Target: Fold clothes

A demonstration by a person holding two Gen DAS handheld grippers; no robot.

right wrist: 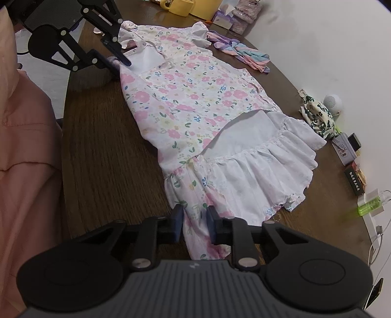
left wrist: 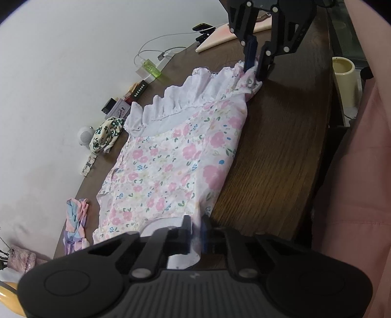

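Note:
A white floral dress (left wrist: 171, 156) with pink flowers and a white ruffled hem lies spread on the dark wooden table (left wrist: 268, 151); it also shows in the right wrist view (right wrist: 195, 97). Its near long edge is folded over the middle. My left gripper (left wrist: 196, 230) is shut on the dress at the shoulder end, and it also shows in the right wrist view (right wrist: 122, 57). My right gripper (right wrist: 194, 220) is shut on the dress at the hem corner, with fabric bunched between its jaws, and it also shows in the left wrist view (left wrist: 254, 66).
A pastel striped cloth (left wrist: 75, 225) and a green-flowered cloth (left wrist: 107, 132) lie along the wall side. Small boxes (right wrist: 347, 149), a green bottle (right wrist: 369, 204), cables and a white round object (right wrist: 332, 102) line that edge. A yellow mug (right wrist: 180, 6) stands at the far end. A pink-clothed person (left wrist: 361, 171) is at the table's open side.

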